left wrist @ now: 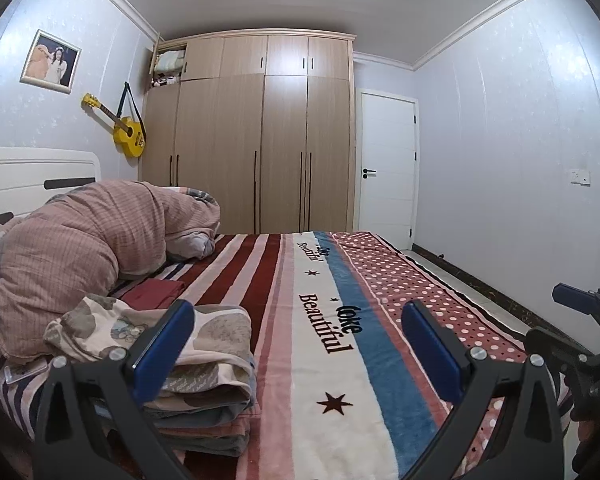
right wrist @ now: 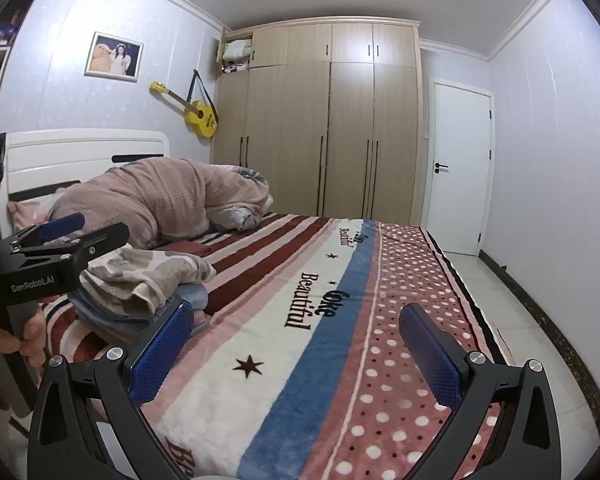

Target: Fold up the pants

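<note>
Left wrist view puts a stack of folded clothes (left wrist: 204,364) just behind and below the left finger (left wrist: 168,340) of the left gripper (left wrist: 296,344), with a patterned piece on top that may be the pants; which garment is the task's cannot be told for sure. Both fingers of that gripper stand spread wide with nothing between them, only the striped blanket (left wrist: 332,380) ahead. In the right wrist view the right gripper (right wrist: 296,352) is likewise released and empty, the same stack (right wrist: 140,280) lying beyond and to the left of its left finger (right wrist: 164,352), and a hand (right wrist: 4,344) holding the other tool's handle at the far left. Judging by the neat pile, a fold looks finished or a fresh garment is to be taken. To do that well, each gripper should come down on one edge of the top piece, pinch a single layer, and lift evenly onto the bare blanket between the fingers. A pink quilt (left wrist: 80,236) sits well beyond the stack.
</note>
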